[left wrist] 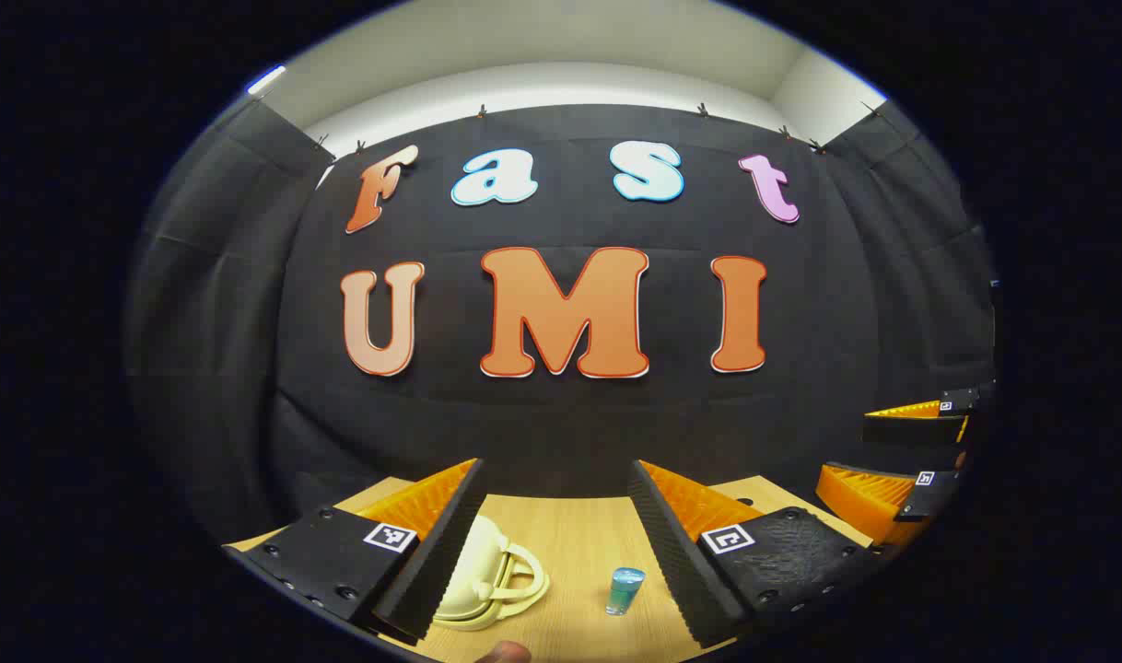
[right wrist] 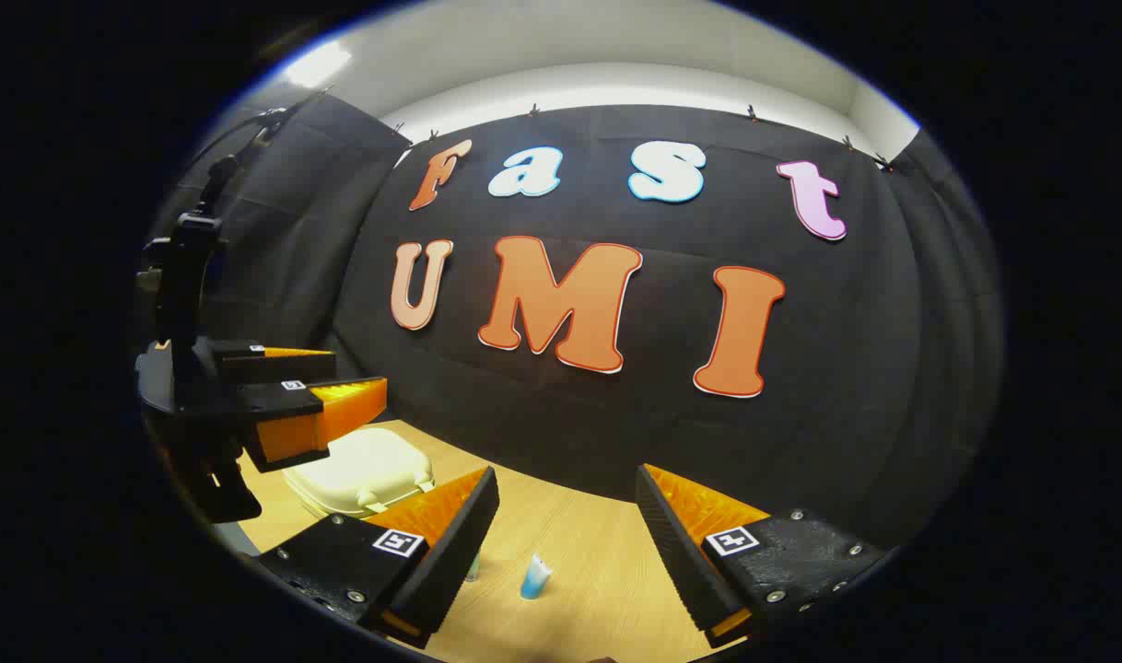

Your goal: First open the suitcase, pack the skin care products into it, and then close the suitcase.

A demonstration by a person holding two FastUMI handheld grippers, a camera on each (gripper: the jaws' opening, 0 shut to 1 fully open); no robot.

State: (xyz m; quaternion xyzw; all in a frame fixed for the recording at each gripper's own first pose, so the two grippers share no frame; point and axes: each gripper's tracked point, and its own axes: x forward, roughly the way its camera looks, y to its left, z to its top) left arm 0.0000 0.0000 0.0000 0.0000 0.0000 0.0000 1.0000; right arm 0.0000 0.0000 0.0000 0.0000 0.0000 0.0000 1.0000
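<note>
A small cream suitcase (left wrist: 487, 575) lies closed on the wooden table (left wrist: 570, 534), its handle toward me; it is also seen in the right gripper view as the cream suitcase (right wrist: 363, 470). A blue-green bottle (left wrist: 625, 590) stands to its right. A blue tube (right wrist: 534, 577) lies on the table, and another small bottle (right wrist: 472, 566) peeks from behind a finger. My left gripper (left wrist: 558, 516) hovers open above the table, between suitcase and bottle. My right gripper (right wrist: 566, 520) is open over the tube. The left gripper (right wrist: 317, 391) also shows above the suitcase, and the right gripper (left wrist: 929, 442) at the far right.
The black cloth wall (left wrist: 561, 414) stands close behind the table's far edge. Bare wood lies between the suitcase and the products. A fingertip (left wrist: 506, 654) shows at the bottom edge of the left gripper view.
</note>
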